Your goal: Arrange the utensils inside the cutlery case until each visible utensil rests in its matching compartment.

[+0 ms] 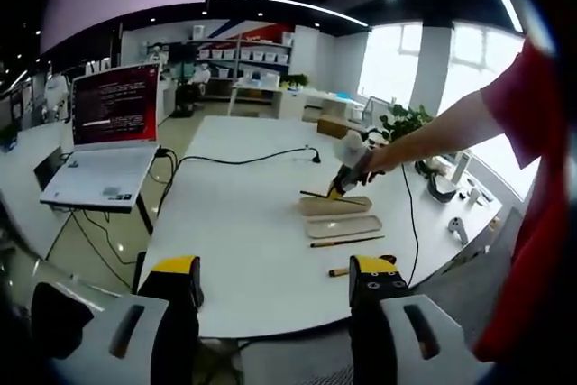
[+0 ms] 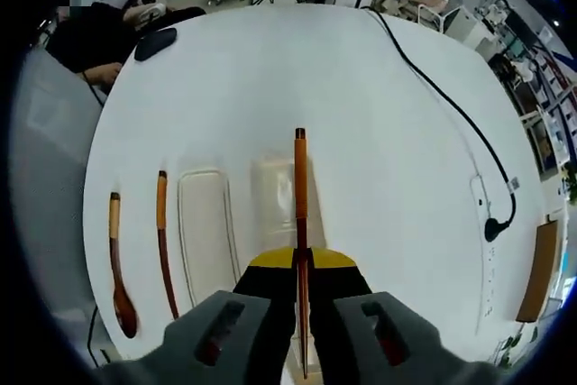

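Observation:
My right gripper (image 2: 300,263) is shut on a long orange-brown wooden utensil (image 2: 300,187), which points away from me over a pale, shallow case tray (image 2: 273,188). A second pale tray (image 2: 206,241) lies just left of it. Further left on the white table rest a slim brown utensil (image 2: 162,245) and a wooden spoon (image 2: 118,272). In the left gripper view, the right gripper (image 1: 345,179) hovers over the two trays (image 1: 343,226), with loose utensils (image 1: 347,242) in front of them. My left gripper (image 1: 276,279) stands open and far back from the table edge.
A black cable (image 2: 451,105) runs across the table to a plug (image 2: 494,227). A dark mouse (image 2: 155,42) lies near a seated person (image 2: 95,38). On a side table stands an open laptop (image 1: 113,137). The holder's red sleeve (image 1: 532,151) is on the right.

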{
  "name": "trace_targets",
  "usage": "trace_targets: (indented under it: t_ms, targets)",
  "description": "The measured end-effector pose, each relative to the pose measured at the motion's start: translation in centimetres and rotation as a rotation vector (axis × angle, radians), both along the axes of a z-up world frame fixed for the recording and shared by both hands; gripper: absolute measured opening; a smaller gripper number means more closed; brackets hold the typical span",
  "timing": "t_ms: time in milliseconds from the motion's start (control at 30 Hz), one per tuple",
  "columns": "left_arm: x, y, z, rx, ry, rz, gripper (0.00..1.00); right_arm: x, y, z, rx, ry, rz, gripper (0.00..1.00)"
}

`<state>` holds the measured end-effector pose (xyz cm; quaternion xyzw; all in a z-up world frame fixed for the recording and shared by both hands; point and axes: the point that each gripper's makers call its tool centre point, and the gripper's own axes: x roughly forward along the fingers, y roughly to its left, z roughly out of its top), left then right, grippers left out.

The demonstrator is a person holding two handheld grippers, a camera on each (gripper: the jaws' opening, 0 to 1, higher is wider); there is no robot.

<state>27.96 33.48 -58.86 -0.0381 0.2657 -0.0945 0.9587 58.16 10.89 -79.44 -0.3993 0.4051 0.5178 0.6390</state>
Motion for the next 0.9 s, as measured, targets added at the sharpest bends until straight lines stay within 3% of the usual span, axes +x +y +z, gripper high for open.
trace_targets:
  t_ms: [367,900]
  targets:
    - [0.0,-0.5,-0.4,0.001,0.012,-0.009,0.69,0.3,-0.6,-0.8,-0.016,0.011,-0.029,0.0]
    - [-0.1,-0.5,-0.4,0.005,0.016,-0.005,0.69,0.0,-1.1,-1.8,-0.043,0.01,-0.005,0.0]
